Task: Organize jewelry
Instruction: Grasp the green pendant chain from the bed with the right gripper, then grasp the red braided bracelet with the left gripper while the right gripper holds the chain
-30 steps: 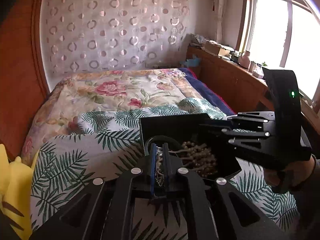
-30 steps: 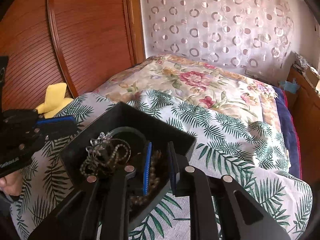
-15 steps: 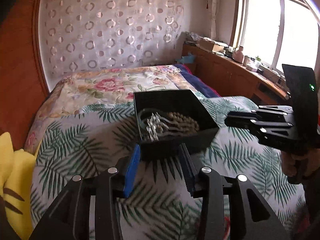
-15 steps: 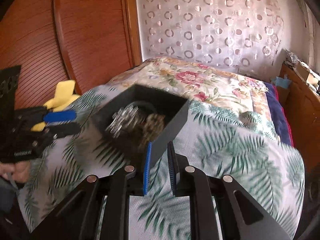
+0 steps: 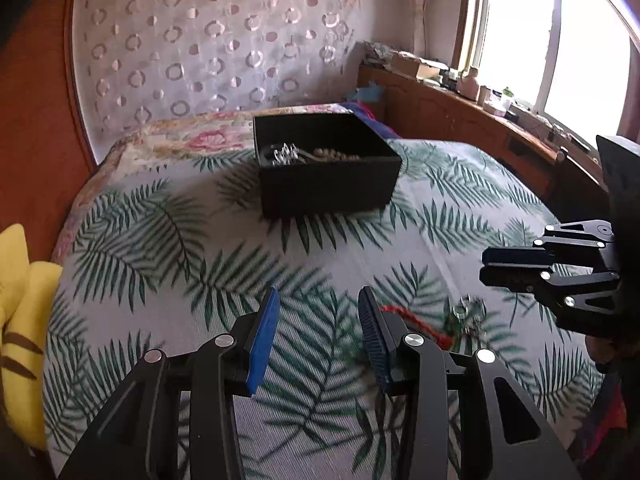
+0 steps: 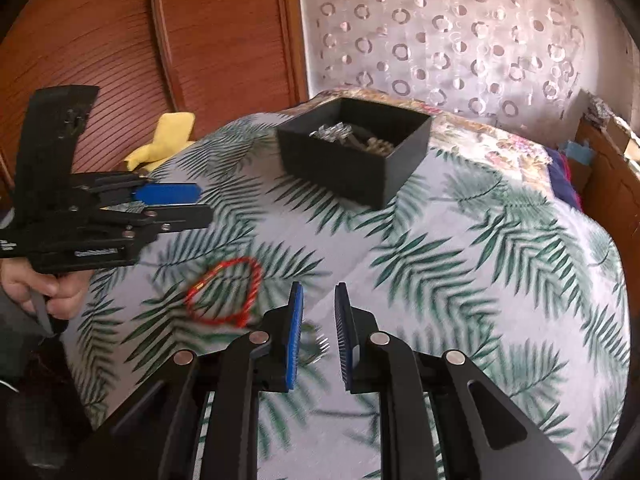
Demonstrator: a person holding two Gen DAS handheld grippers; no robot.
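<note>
A black open box [image 5: 326,168] with silver pieces and a bead string inside sits on the leaf-print bedspread; it also shows in the right wrist view [image 6: 354,148]. A red cord bracelet [image 6: 226,292] lies on the cover near me; part of it shows in the left wrist view [image 5: 412,322], beside a small silver piece [image 5: 468,314]. My left gripper [image 5: 316,338] is open and empty, well short of the box. My right gripper [image 6: 319,332] is open, with a small silver piece [image 6: 322,346] lying between its fingers.
A yellow plush toy [image 5: 16,308] lies at the bed's left edge, by the wooden headboard [image 6: 140,60]. A wooden sideboard [image 5: 480,128] with clutter runs under the window on the right. A floral quilt [image 5: 180,140] covers the far bed.
Both grippers have pulled back from the box and opened. The box, held up close before, now stands farther off on the bed. The red bracelet and small silver piece have come into view.
</note>
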